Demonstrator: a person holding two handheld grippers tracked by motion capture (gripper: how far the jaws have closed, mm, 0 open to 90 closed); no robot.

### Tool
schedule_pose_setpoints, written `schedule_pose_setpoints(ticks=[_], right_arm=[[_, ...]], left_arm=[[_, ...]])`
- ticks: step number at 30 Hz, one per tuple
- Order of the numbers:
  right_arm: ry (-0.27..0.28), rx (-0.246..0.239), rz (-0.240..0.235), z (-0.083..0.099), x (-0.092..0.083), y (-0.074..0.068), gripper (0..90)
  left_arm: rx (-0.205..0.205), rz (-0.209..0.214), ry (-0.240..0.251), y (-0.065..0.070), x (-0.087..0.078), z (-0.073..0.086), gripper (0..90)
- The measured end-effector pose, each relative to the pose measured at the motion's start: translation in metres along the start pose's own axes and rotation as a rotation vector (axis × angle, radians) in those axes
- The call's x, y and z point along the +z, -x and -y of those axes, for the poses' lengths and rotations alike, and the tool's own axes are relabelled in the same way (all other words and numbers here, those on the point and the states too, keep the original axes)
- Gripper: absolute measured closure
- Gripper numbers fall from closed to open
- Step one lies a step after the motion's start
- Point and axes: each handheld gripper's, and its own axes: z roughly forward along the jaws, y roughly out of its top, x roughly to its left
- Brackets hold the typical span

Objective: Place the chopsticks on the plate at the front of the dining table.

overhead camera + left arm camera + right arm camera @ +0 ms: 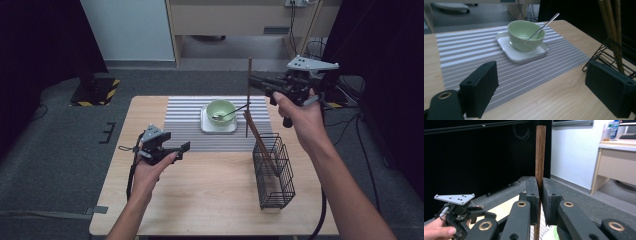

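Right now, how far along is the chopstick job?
Done: the bowl with its spoon sits on the white plate on the striped mat. In hand: the right gripper is clamped on one chopstick, held upright above the table. Left: more chopsticks stand in the wire basket; the left gripper is open, empty.

A lab or office room set up for recording is suggested. A light wooden table (pixel 210 200) is ringed by black curtains (pixel 35 55), grey carpet (pixel 60 135), yellow-black hazard-striped floor tape (pixel 107 92) and trailing black cables (pixel 360 140).
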Motion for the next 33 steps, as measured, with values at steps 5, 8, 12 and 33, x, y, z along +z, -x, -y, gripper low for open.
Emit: schedule_pose_setpoints(ticks=[5,8,12,33], right_arm=[[-0.006,0.008,-0.017,0.005,0.018,-0.009,84.2],[-0.003,0.02,-0.027,0.007,0.026,-0.012,84.2],[0.004,0.041,-0.032,0.009,0.033,-0.014,84.2],[-0.014,0.125,-0.075,0.04,0.045,-0.016,84.2]], left_arm=[[0.055,0.063,0.02,0.021,0.012,-0.006,10.9],[0.078,0.102,0.031,0.034,0.022,-0.008,11.1],[0.062,0.141,0.061,0.047,0.036,-0.009,12.4],[0.064,0.251,0.049,0.072,0.07,0.002,48.2]])
